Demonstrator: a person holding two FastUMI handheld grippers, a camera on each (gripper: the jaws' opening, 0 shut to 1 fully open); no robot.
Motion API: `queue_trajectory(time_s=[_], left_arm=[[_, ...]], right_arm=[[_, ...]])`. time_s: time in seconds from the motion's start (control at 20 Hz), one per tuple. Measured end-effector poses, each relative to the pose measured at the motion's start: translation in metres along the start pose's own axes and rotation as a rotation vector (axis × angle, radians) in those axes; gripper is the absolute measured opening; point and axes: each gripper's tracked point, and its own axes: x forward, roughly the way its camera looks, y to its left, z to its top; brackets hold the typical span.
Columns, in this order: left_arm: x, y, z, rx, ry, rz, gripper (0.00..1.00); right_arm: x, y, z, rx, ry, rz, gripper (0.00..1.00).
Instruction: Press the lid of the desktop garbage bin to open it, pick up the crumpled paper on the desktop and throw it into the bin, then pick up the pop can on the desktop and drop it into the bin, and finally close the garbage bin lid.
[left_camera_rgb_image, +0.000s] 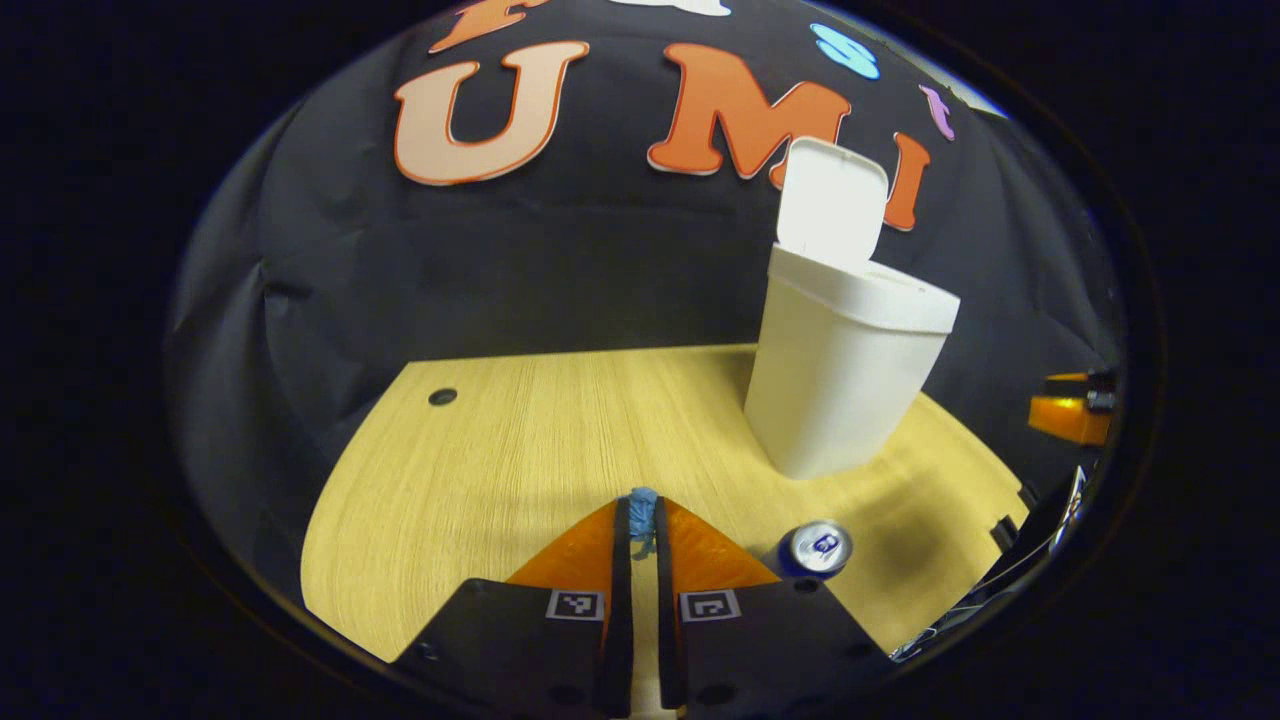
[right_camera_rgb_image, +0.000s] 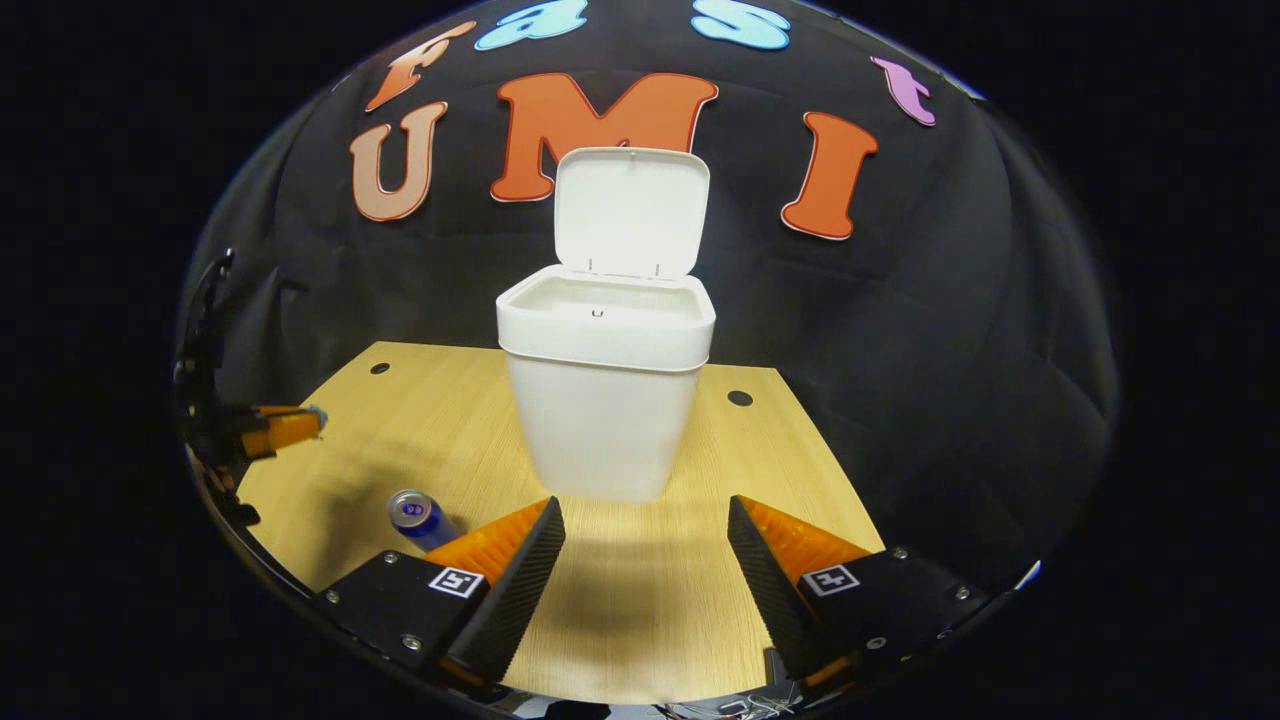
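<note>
Now, with the lid (right_camera_rgb_image: 631, 208) up on the bin (right_camera_rgb_image: 603, 400) and no paper visible on the desk (right_camera_rgb_image: 640, 590), the pop can (right_camera_rgb_image: 417, 517) left of the bin is yours: bring the right gripper (right_camera_rgb_image: 645, 545), fingers spread, or the left gripper (left_camera_rgb_image: 642, 522), fingers pressed together, onto it.

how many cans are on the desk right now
1. The pop can stands upright on the desk, left of the open bin in the right gripper view. Anything behind the bin would be hidden.
</note>
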Motion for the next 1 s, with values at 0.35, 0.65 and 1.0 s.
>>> queue_trajectory(time_s=[0.35,0.65,1.0], left_arm=[[-0.016,-0.037,0.105,0.056,-0.182,-0.05,0.13],[-0.001,-0.095,0.168,0.112,-0.273,-0.129,0.13],[0.032,-0.166,0.187,0.136,-0.274,-0.25,0.13]], right_arm=[[-0.012,-0.011,0.005,0.037,-0.032,-0.017,1.0],[-0.028,-0.043,-0.008,0.083,-0.03,-0.074,1.0],[-0.044,-0.079,-0.044,0.149,0.02,-0.149,1.0]])
